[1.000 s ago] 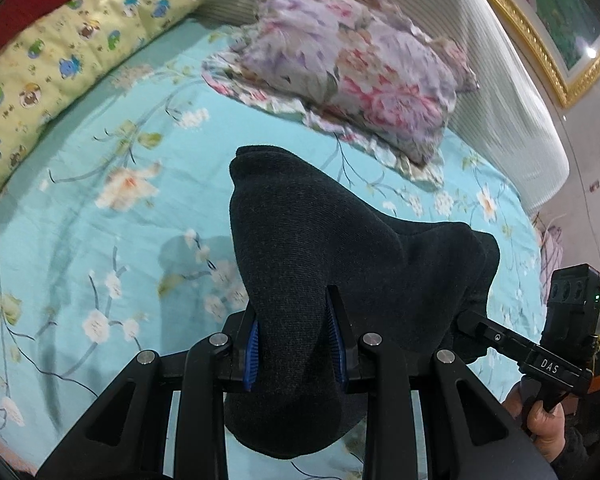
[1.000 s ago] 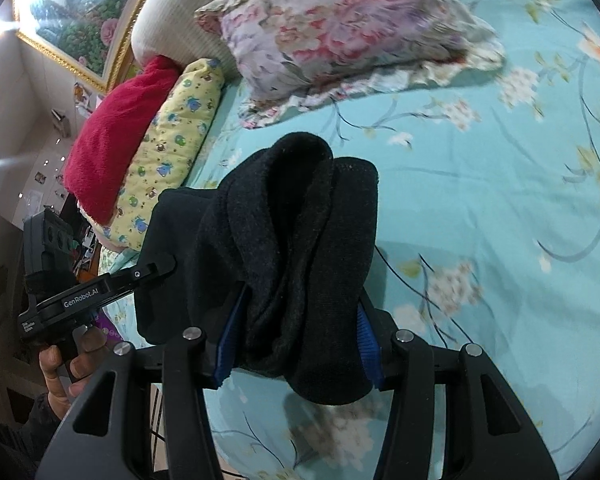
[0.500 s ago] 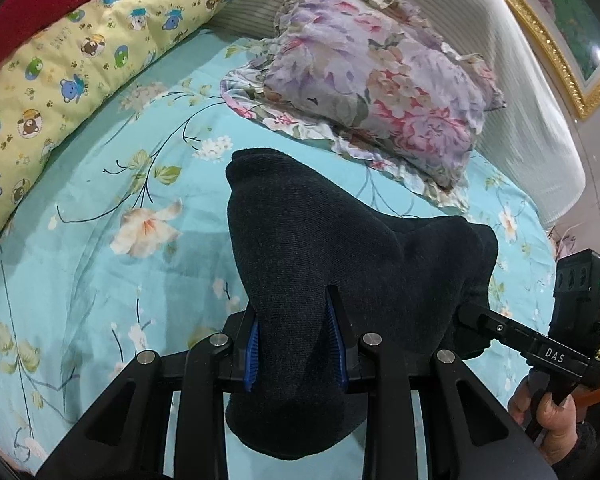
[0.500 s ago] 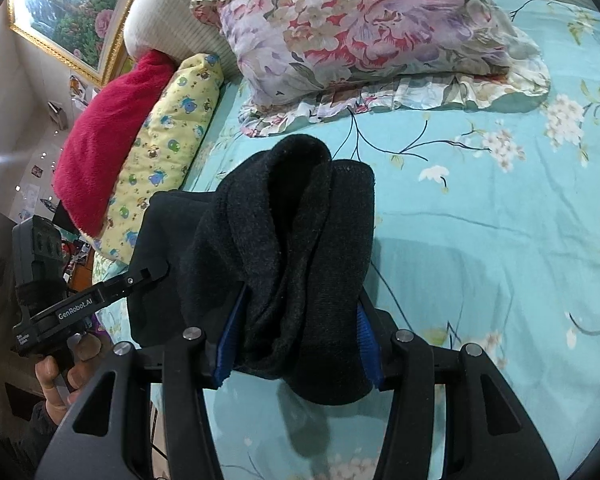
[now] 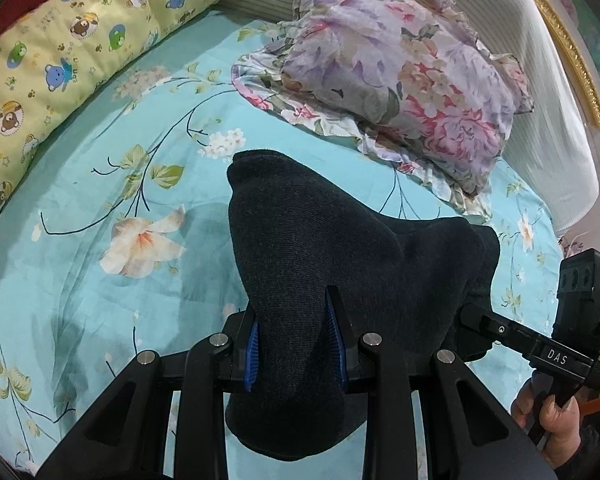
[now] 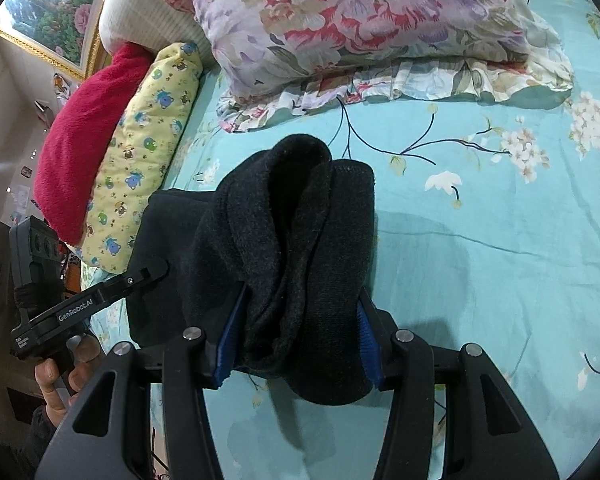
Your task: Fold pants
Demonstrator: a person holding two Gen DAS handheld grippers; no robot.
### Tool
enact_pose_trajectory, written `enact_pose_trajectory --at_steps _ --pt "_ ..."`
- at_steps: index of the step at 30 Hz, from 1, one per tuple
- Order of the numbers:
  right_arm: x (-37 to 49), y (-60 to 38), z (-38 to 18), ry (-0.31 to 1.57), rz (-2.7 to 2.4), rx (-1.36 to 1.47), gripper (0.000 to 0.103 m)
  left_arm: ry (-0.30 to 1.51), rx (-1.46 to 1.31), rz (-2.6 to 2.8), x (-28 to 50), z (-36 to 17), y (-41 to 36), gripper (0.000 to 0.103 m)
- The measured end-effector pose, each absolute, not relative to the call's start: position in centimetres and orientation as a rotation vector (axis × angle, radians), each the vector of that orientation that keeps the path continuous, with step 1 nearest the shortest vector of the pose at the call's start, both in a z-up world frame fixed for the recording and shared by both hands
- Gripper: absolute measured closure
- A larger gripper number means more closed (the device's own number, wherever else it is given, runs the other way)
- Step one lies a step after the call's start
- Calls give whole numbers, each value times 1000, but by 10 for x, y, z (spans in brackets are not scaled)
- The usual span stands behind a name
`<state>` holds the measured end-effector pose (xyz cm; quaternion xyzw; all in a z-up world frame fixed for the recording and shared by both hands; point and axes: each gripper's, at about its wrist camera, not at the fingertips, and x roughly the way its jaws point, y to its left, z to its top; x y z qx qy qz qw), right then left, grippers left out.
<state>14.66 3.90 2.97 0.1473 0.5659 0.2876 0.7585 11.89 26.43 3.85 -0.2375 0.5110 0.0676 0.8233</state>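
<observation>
The left claw [image 5: 294, 344] is clamped on a bunched edge of the dark pants [image 5: 340, 248], and the right claw [image 6: 298, 334] grips another bunched part. The pants hang between them above the bed [image 5: 100, 184], near the flowered pillow [image 5: 400, 76] at its head.

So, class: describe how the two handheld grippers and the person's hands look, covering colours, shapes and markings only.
Both are black, with angular cut-out arms, silver round bolts and ribbed blue pads. The right gripper has white "DAS" lettering and a small green light on its boxy block; the left gripper reads "GenRobot.AI". The hands are bare, with dark sleeves at the wrists.
</observation>
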Motion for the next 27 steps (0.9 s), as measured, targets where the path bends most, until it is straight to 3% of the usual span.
enact_pose_trajectory --at_steps 7,13,15,20,27 --pt "154 35 18 1256 617 345 47 1106 -509 147 121 28 267 70" --pt "155 25 13 1240 593 305 41 1108 -439 167 117 20 264 53" --pt "155 22 10 1230 593 284 36 1097 -404 184 114 17 263 39" --pt "157 9 0 1208 584 279 25 1089 -413 173 109 15 266 34" --pt "152 0 11 1166 549 245 25 1088 -391 194 98 25 262 33"
